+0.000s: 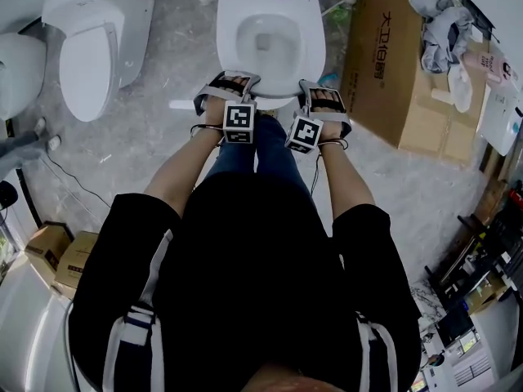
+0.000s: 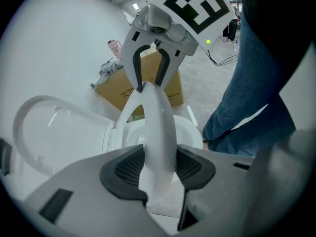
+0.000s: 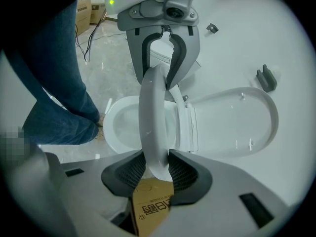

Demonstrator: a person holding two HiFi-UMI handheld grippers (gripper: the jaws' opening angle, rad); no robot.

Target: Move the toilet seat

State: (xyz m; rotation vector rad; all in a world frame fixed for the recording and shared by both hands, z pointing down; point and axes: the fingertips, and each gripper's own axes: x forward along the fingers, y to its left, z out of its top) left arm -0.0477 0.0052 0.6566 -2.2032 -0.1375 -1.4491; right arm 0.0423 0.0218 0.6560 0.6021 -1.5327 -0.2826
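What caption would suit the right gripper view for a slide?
Right gripper and left gripper both clamp the front of the white toilet seat over the bowl.

White toilet seat [image 2: 158, 132], brown cardboard box [image 1: 384, 64]

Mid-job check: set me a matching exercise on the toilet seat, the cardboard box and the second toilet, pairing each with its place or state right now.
Things:
1. toilet seat
2. cardboard box
3. second toilet

Places or states:
A. stands at the head view's left side
B. clamped by the left gripper and the right gripper
C. at the head view's right side, clothes on top

Pairs: 1-B, 2-C, 3-A
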